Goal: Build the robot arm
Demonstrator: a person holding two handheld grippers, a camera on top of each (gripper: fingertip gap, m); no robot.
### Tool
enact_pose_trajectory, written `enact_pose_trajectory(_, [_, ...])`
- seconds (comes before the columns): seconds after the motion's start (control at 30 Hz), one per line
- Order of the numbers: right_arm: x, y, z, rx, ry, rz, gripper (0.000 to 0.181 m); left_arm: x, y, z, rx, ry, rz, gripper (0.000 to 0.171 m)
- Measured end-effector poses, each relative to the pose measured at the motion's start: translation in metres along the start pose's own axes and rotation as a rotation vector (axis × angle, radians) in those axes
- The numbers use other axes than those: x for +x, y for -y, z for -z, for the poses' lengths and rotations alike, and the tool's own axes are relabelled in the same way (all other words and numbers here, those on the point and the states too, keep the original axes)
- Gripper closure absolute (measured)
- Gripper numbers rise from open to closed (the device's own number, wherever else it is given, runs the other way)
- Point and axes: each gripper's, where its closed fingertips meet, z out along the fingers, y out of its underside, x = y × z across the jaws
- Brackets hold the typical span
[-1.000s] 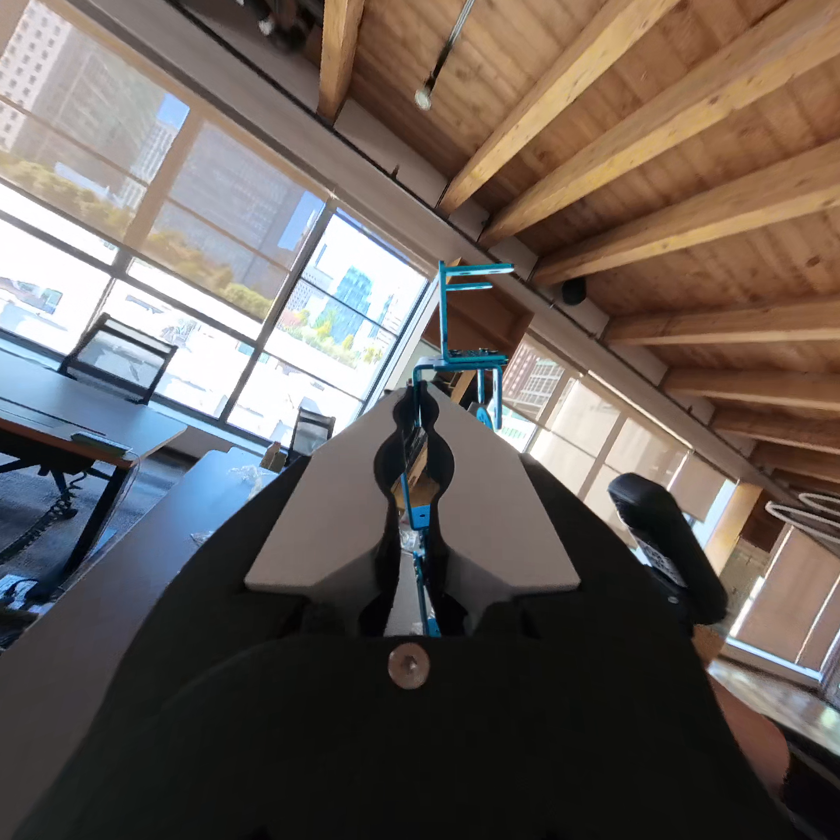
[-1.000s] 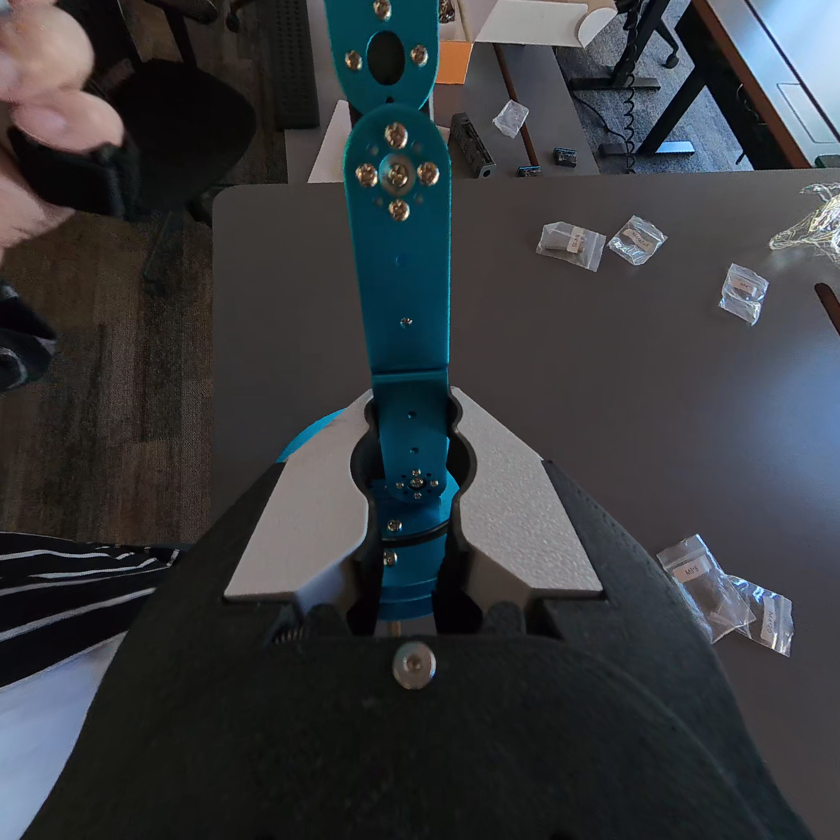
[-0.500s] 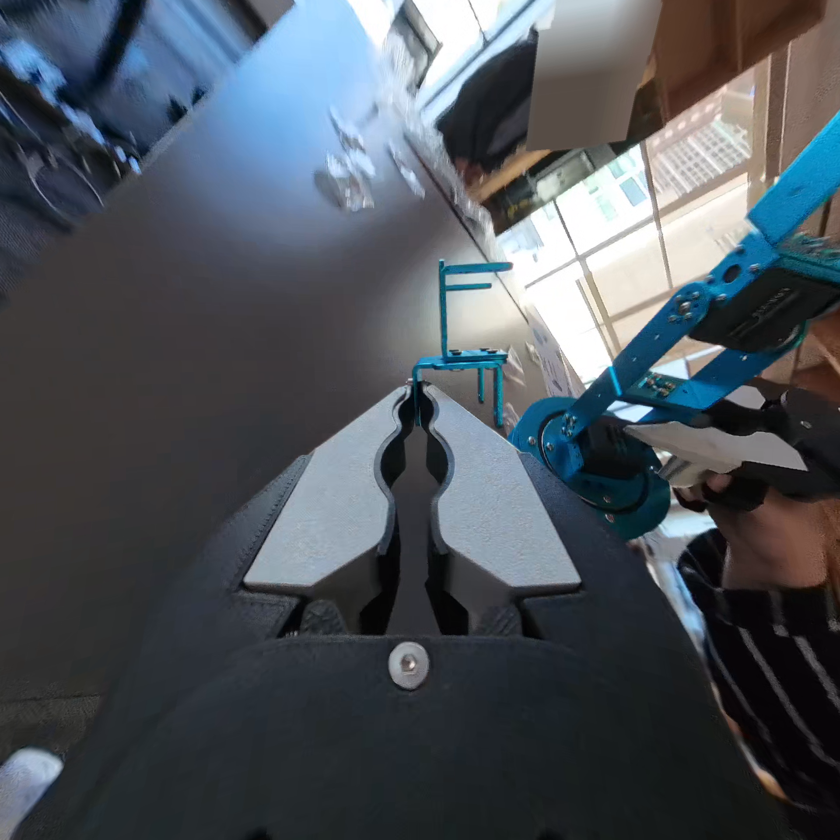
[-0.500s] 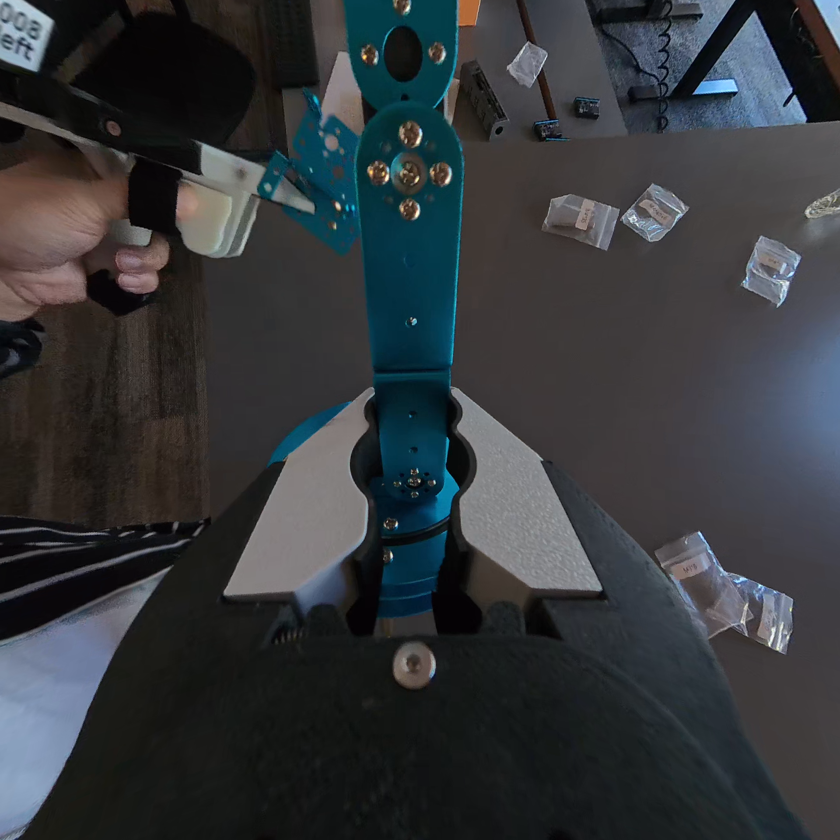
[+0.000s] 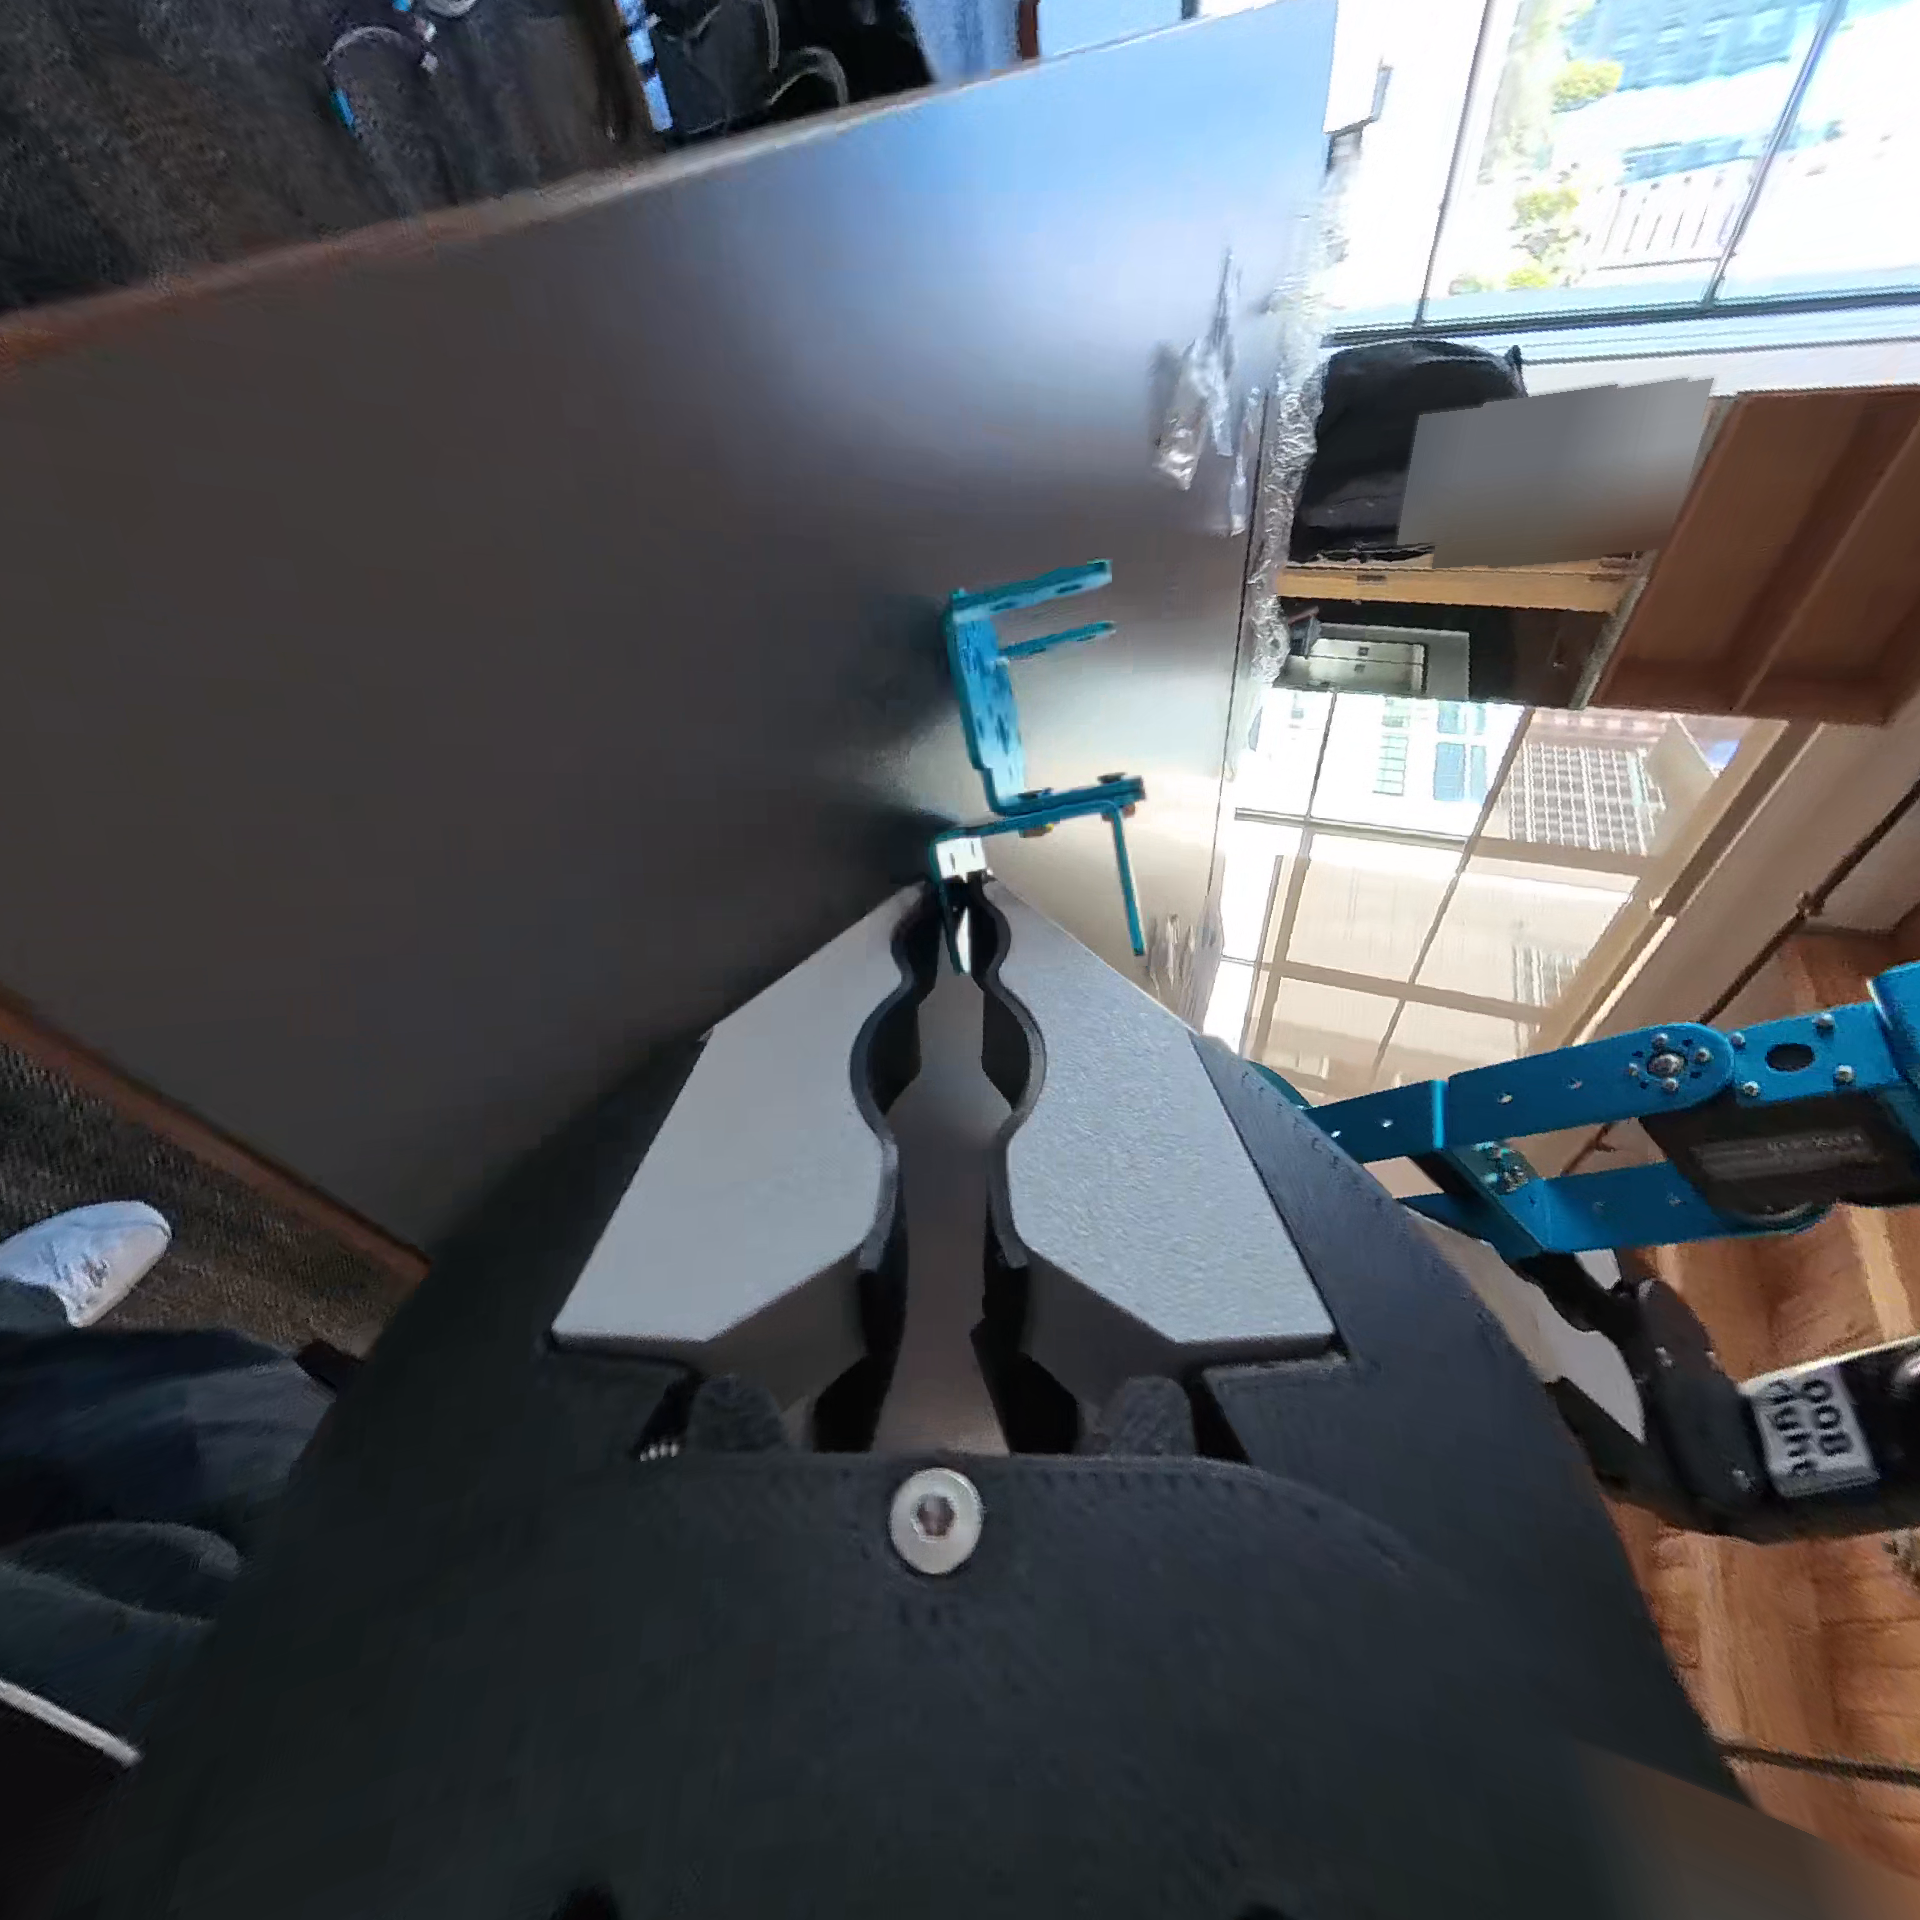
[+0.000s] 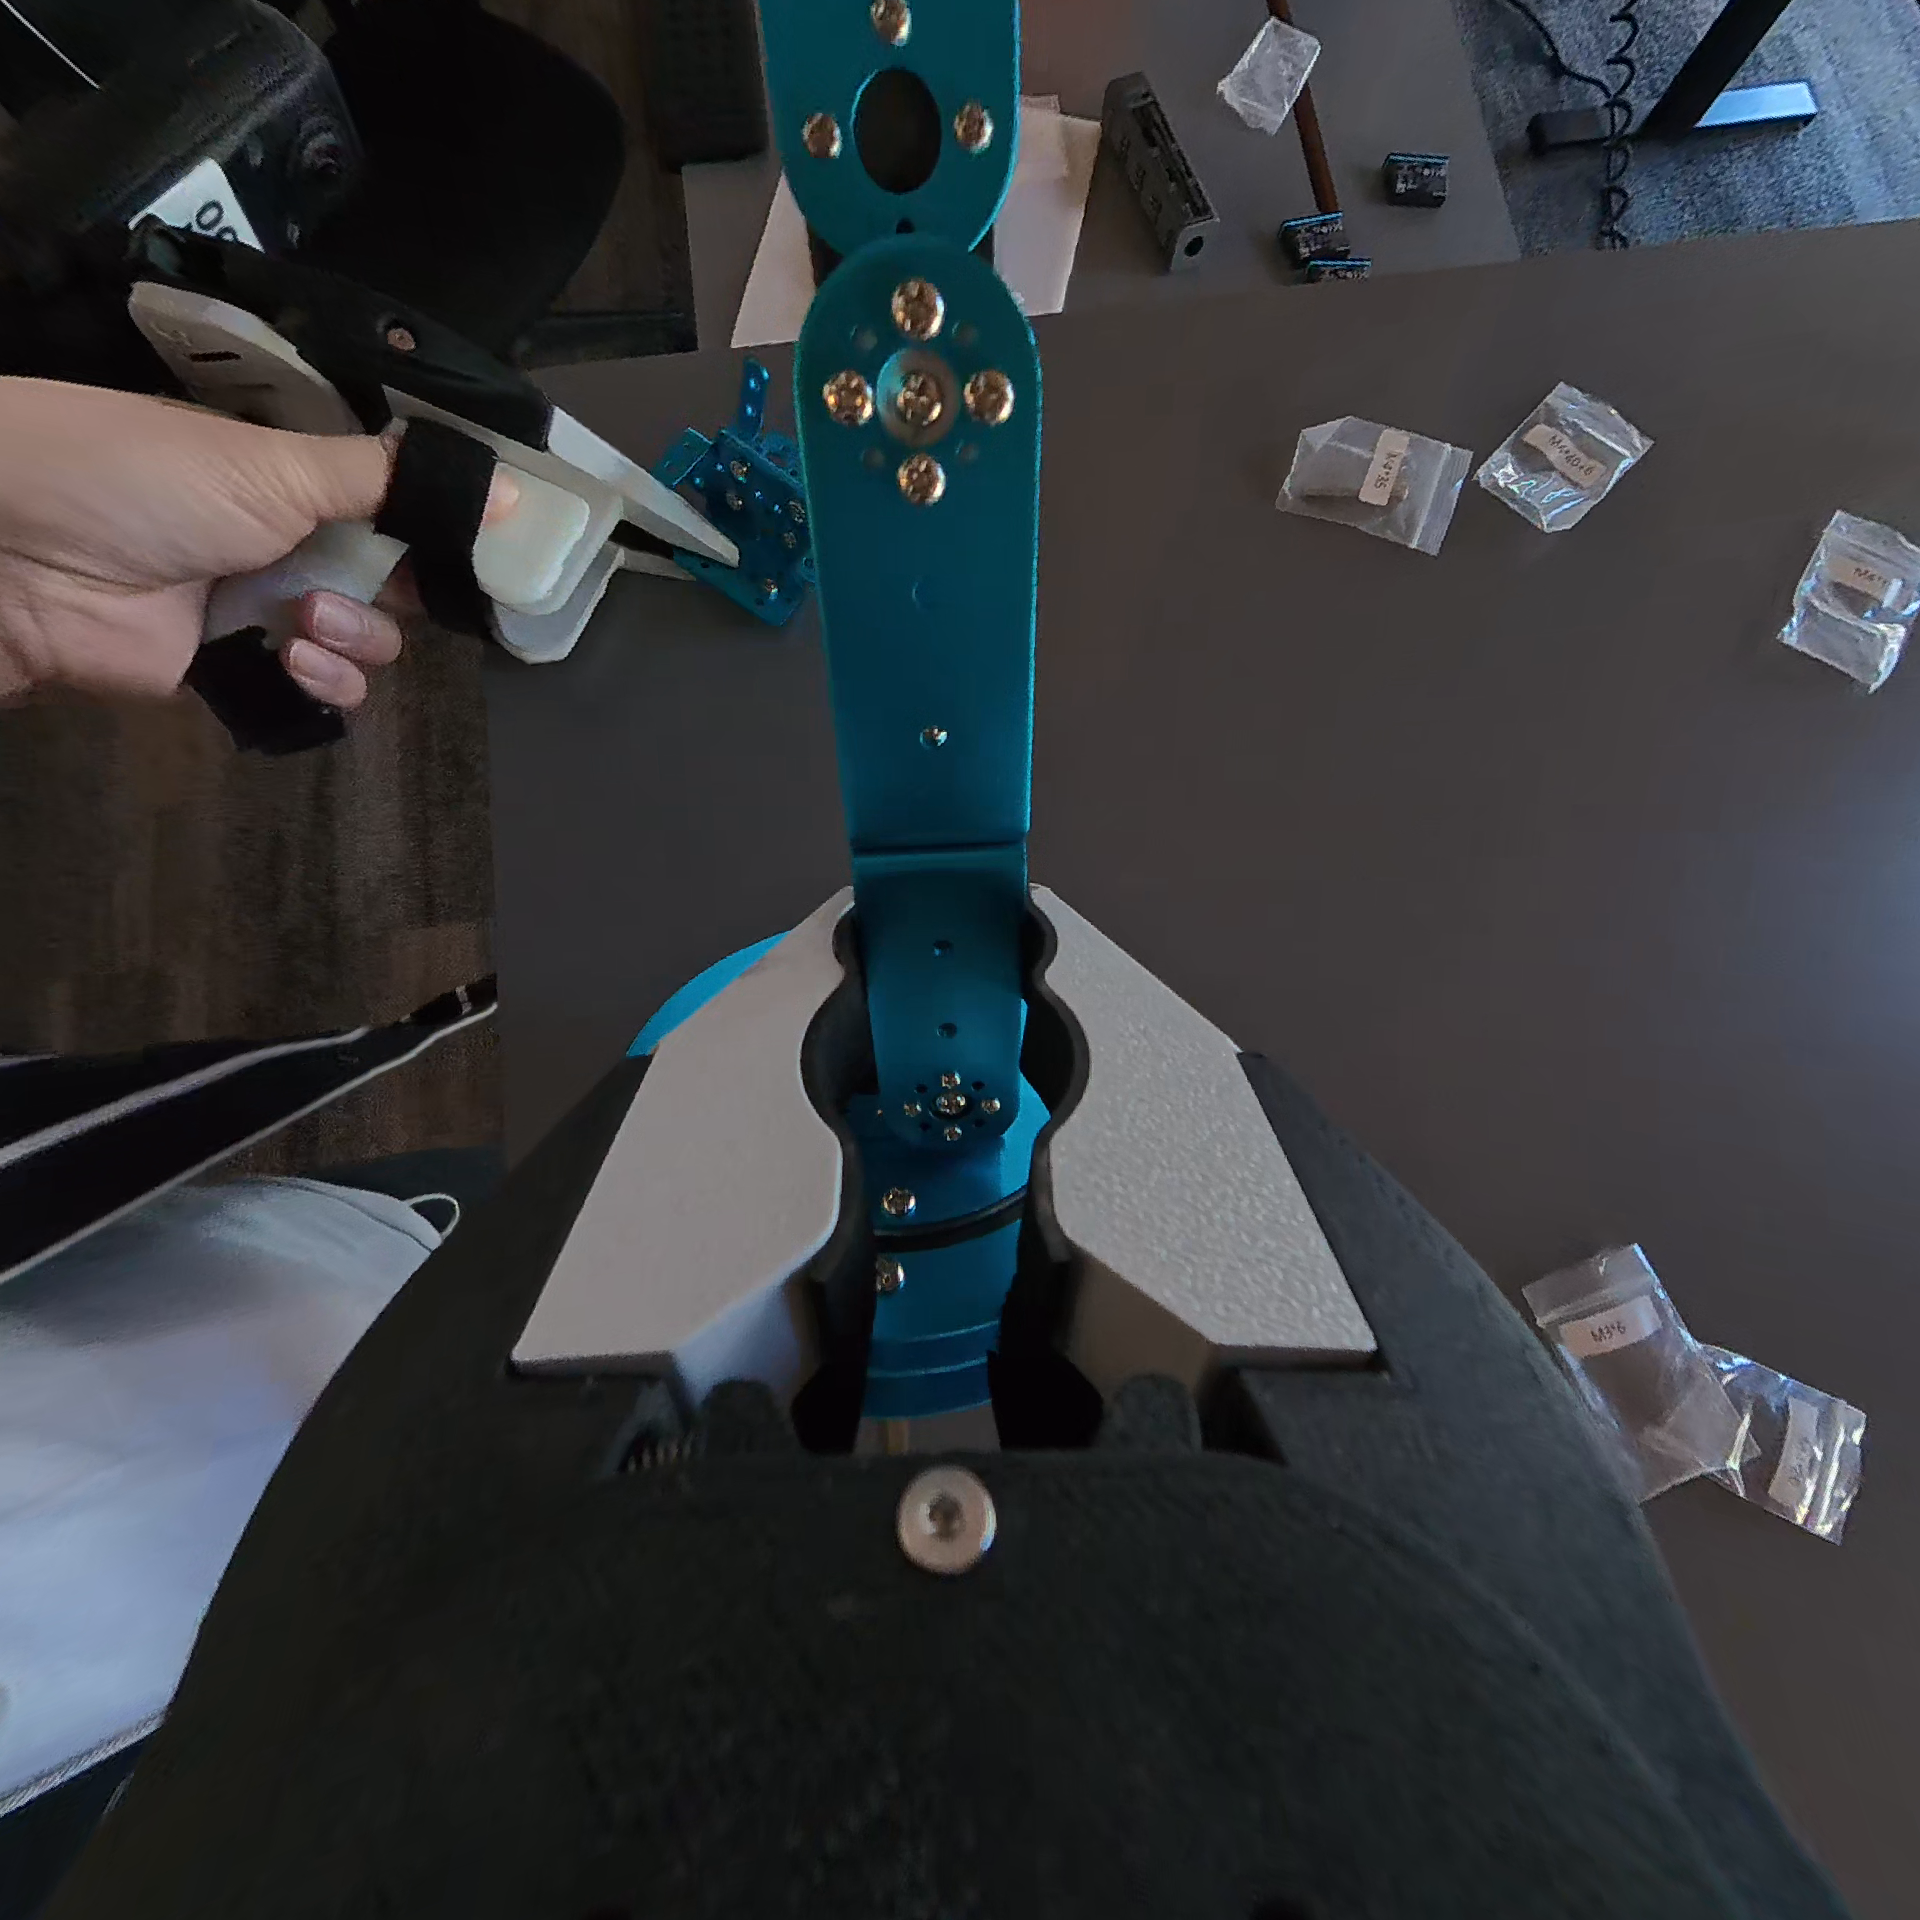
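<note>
My left gripper [image 5: 961, 925] is shut on the edge of a small blue metal bracket assembly [image 5: 1023, 727], held close over the dark grey table [image 5: 520, 623]. In the right wrist view the left gripper [image 6: 717, 556] shows at the left, held by a hand [image 6: 156, 530], with the bracket [image 6: 748, 499] at its tips over the table's left edge. My right gripper [image 6: 940, 914] is shut on the base joint of a blue metal robot arm [image 6: 920, 582], which stretches away above the table [image 6: 1351, 831]. The arm also shows in the left wrist view [image 5: 1558, 1101].
Several small clear bags of hardware [image 6: 1371, 478] lie on the table at the right, and more [image 6: 1683, 1382] lie near the front right. A black block [image 6: 1158, 177], small parts and white paper [image 6: 769, 270] sit on a farther desk. A black chair [image 6: 416, 135] stands at the left. One gripper's finger ends stand about 20 cm off the other's.
My left gripper has swung down from pointing at the ceiling towards the table, carrying the blue bracket to the table's left edge beside the robot arm. My right gripper keeps its grip on the arm.
</note>
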Motion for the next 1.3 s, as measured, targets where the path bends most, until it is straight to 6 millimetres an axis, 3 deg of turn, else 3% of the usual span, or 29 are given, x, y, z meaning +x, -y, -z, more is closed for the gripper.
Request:
enact_pose_trajectory(0.17, [0.0,0.0,0.0,0.004,0.01,0.003,0.158,0.014,-0.025,-0.004,-0.114,-0.07,0.122,0.144])
enact_pose_trajectory(0.3, [-0.001,0.0,0.001,0.011,0.012,0.008,0.158,0.012,-0.048,0.009,-0.184,-0.092,0.096,0.143])
enact_pose_trajectory(0.4, [-0.002,0.0,0.001,0.012,0.015,0.014,0.158,0.007,-0.054,0.027,-0.201,-0.104,0.006,0.145])
enact_pose_trajectory(0.47, [-0.002,0.0,0.001,0.012,0.017,0.018,0.158,0.017,-0.048,0.04,-0.179,-0.155,-0.105,0.149])
enact_pose_trajectory(0.53, [-0.002,0.0,0.001,0.014,0.02,0.017,0.158,0.045,-0.03,0.052,-0.125,-0.274,-0.249,0.15])
enact_pose_trajectory(0.63, [-0.002,0.0,0.001,0.013,0.021,0.016,0.158,0.087,0.007,0.059,0.018,-0.384,-0.565,0.138])
enact_pose_trajectory(0.7, [-0.001,0.0,0.0,0.006,0.021,0.012,0.157,0.113,0.008,0.049,0.068,-0.415,-0.702,0.117])
enact_pose_trajectory(0.77, [-0.001,0.001,-0.001,-0.002,0.019,0.012,0.157,0.143,-0.017,0.035,0.013,-0.532,-0.727,0.121])
enact_pose_trajectory(0.87, [0.0,0.001,-0.002,-0.013,0.019,0.002,0.157,0.151,-0.053,0.012,-0.065,-0.522,-0.748,0.127])
enact_pose_trajectory(1.0, [0.001,0.001,-0.003,-0.018,0.01,-0.01,0.157,0.128,-0.097,0.009,-0.087,-0.474,-0.856,0.109])
enact_pose_trajectory(1.07, [0.002,0.001,-0.003,-0.02,0.007,-0.014,0.157,0.112,-0.115,0.006,-0.073,-0.434,-0.97,0.078])
enact_pose_trajectory(1.17, [0.002,0.001,-0.003,-0.022,0.006,-0.015,0.157,0.103,-0.141,-0.009,-0.107,-0.437,-1.02,0.049])
enact_pose_trajectory(1.3, [0.003,0.001,-0.004,-0.025,0.004,-0.019,0.159,0.095,-0.167,-0.035,-0.252,-0.424,-0.96,0.036])
